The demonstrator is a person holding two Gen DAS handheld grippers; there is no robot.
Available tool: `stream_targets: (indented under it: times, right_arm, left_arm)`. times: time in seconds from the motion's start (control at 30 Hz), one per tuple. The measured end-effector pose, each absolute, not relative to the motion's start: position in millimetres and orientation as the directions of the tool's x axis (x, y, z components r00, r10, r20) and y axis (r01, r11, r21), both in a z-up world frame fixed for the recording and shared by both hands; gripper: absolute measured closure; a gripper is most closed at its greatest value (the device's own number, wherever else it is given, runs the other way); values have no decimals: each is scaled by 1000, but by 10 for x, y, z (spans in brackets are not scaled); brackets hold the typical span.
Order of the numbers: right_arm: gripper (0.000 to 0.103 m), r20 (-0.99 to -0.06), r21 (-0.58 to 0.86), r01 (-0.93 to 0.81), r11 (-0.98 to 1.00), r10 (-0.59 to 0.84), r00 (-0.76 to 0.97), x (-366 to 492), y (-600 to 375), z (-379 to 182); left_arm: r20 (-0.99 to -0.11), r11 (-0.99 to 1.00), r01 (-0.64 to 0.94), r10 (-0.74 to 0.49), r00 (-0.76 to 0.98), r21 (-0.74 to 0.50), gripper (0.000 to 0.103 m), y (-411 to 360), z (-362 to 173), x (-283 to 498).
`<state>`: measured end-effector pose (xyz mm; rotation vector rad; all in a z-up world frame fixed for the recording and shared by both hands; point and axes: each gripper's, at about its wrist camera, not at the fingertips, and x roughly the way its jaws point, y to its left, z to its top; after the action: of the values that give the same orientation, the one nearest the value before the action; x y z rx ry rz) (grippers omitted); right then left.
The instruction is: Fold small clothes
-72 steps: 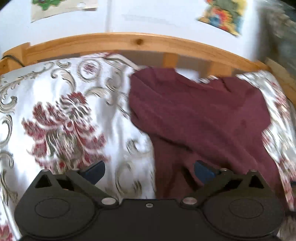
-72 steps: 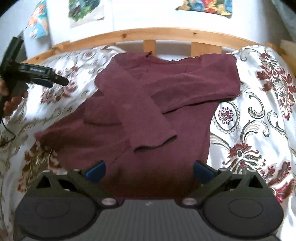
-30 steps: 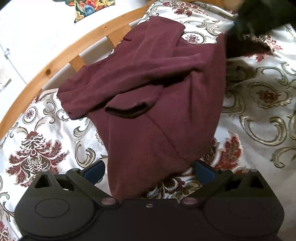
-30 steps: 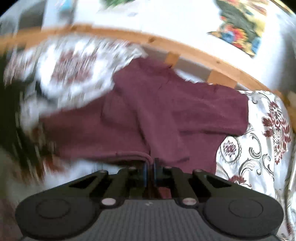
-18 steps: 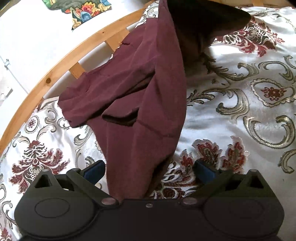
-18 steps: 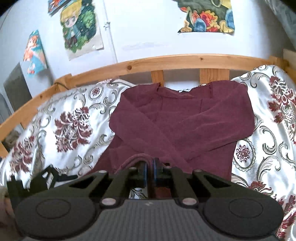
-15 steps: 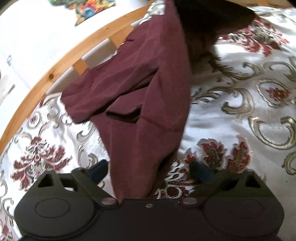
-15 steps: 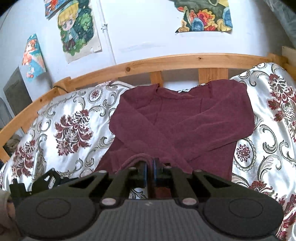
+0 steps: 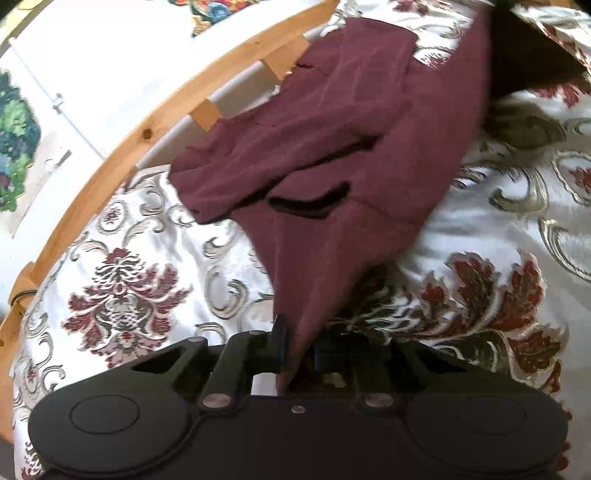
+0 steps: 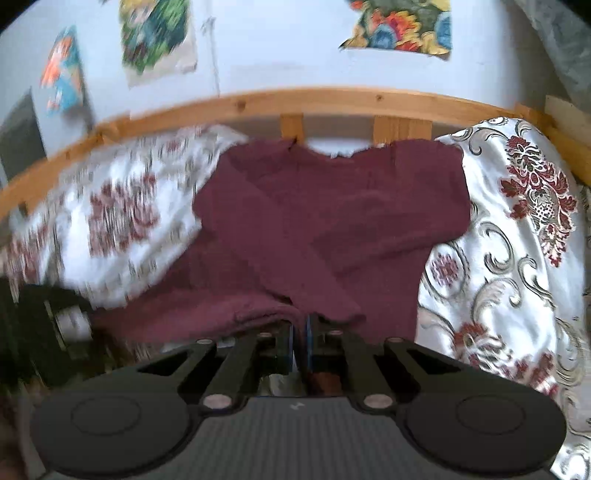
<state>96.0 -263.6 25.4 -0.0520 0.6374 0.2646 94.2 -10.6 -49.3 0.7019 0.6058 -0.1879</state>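
Maroon long-sleeve top lies on the patterned bedspread by the wooden bed rail, sleeves crossed over the chest. Left gripper jaws clenched on the hem corner, low, pointing along the bed. Right gripper jaws clamped on the hem too, aimed at the neckline. Judgement: lift both corners level, carry hem evenly to the shoulders, keep the sleeves tucked.

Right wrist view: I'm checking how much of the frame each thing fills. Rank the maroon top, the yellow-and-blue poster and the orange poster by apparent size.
1. maroon top, by far the largest, though nearest the camera.
2. yellow-and-blue poster.
3. orange poster, blurred, so its margin over the second is unsure.
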Motion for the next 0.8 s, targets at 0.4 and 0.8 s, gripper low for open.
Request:
stream_targets:
  times: [0.4, 0.8]
  right_arm:
    - [60, -647, -369, -342, 864, 26, 762, 440, -2155, -759]
    - [96, -543, -532, -306, 790, -41, 839, 191, -2111, -853]
  left_arm:
    - [-508, 756, 322, 16, 861, 569, 94, -91, -365, 836]
    - [-456, 793, 271, 10, 890, 545, 97, -58, -190, 769]
